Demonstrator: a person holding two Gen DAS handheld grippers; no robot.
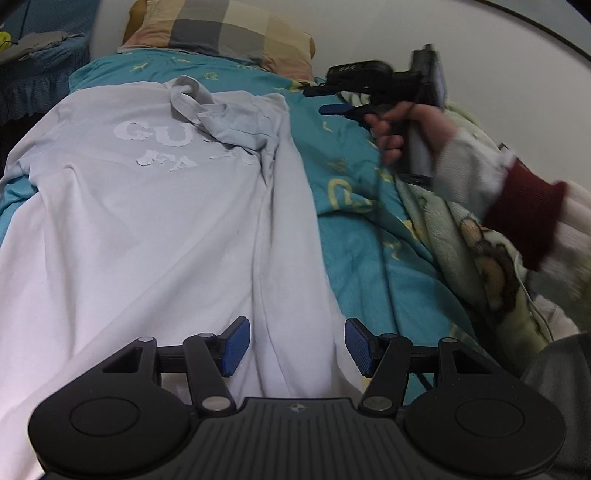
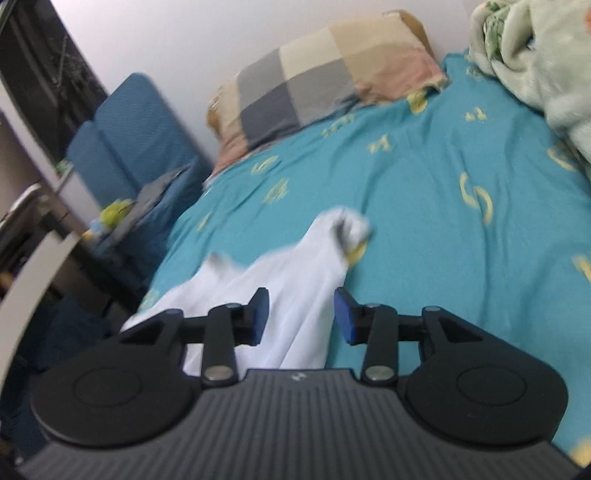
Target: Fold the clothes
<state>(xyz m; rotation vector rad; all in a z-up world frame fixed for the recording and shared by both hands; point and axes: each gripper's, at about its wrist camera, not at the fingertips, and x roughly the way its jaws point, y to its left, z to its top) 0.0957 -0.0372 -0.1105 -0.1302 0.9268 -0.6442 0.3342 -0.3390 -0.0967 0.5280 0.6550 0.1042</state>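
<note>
The pale grey cotton T-shirt with cracked white lettering (image 1: 155, 206) lay flat on the teal patterned bedsheet (image 1: 354, 229), its long axis running from your left gripper (image 1: 297, 347) up toward the checked pillow (image 1: 225, 33). One sleeve was already turned in over the chest, soft and rumpled near the collar. Your left gripper hovered just above the shirt's hem, released, with its blue pads apart and the cloth below them, not pinched. Your right gripper (image 1: 328, 99) stood well off to the shirt's sleeve side, lifted clear, released and carrying nothing. So your left hand was the nearer one to the hem. A fuzzy green blanket (image 1: 461, 236) was bunched beyond the sheet, on the side away from the shirt.
</note>
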